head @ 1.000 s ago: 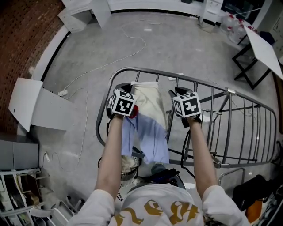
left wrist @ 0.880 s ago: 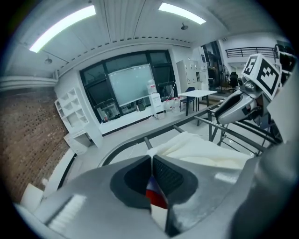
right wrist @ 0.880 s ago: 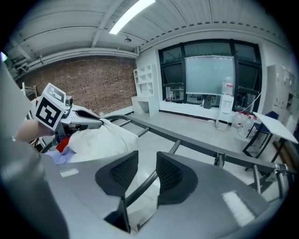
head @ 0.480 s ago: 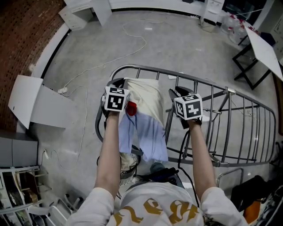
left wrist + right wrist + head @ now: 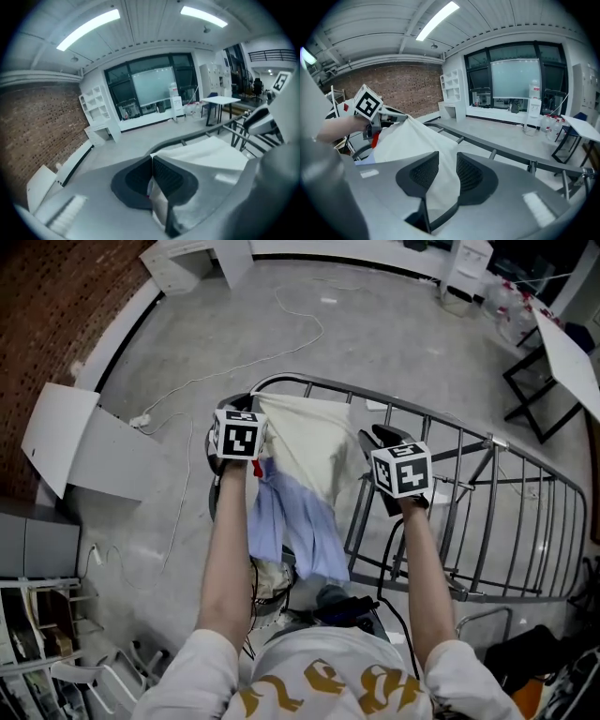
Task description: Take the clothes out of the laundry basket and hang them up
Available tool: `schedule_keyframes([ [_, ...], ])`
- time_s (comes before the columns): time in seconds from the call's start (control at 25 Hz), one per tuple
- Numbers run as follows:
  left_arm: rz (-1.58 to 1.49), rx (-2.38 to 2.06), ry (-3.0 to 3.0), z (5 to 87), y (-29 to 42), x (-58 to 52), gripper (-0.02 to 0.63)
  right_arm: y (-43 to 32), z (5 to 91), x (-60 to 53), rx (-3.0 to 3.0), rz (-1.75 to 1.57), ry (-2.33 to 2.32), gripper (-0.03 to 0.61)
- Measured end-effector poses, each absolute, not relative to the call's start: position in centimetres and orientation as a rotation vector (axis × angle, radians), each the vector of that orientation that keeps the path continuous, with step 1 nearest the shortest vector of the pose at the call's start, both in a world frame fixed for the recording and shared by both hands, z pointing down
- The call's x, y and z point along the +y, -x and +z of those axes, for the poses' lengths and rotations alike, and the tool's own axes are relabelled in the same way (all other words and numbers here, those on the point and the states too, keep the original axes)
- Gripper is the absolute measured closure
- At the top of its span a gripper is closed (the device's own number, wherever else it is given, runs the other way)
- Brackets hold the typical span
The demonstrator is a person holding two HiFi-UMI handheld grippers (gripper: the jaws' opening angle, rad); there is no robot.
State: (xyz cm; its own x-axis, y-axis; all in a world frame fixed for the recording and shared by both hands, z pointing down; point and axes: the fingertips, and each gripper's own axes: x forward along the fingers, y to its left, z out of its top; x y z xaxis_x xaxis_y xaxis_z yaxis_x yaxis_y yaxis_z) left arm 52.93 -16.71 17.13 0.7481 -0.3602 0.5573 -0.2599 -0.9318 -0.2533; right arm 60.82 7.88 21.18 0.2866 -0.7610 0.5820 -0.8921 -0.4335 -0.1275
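Left gripper view: left tool (image 5: 151, 164) is clamped on the cream cloth (image 5: 211, 154). The right tool (image 5: 447, 163) pinches the far edge, cloth taut between them above the drying rack (image 5: 502, 147). Blue fabric (image 5: 291, 521) under the left tool may snag; an uneven pull could slip the cloth off.

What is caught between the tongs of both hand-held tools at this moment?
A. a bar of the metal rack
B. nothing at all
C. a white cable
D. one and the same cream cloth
D: the left gripper has its tongs shut on the cream cloth, and the right gripper has that same cloth between its tongs.
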Motion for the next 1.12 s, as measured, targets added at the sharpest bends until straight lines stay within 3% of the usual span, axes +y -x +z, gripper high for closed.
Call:
schedule_keyframes([
  [0.36,-1.121,0.475,2.636,23.7,-51.4,-15.6,0.6,-60.4,21.9,7.5,-1.547,0.879,-2.308,0.43],
  [0.52,-1.181,0.417,2.613,24.6,-51.3,-14.7,0.502,-59.7,22.0,7.2,-1.552,0.895,-2.306,0.425],
  [0.6,-1.194,0.403,2.627,24.7,-51.1,-14.7,0.525,-59.3,21.7,6.8,-1.568,0.895,-2.303,0.425],
  [0.68,-1.165,0.418,2.688,24.1,-50.8,-14.6,0.483,-58.6,21.3,6.5,-1.593,0.895,-2.301,0.425],
  [0.84,-1.073,0.436,2.868,22.0,-49.5,-13.5,0.465,-56.3,20.5,6.3,-1.661,0.895,-2.295,0.423],
  [1.12,-0.797,0.384,3.044,15.5,-43.8,-11.9,0.502,-50.0,16.3,3.7,-1.834,0.827,-2.33,0.424],
])
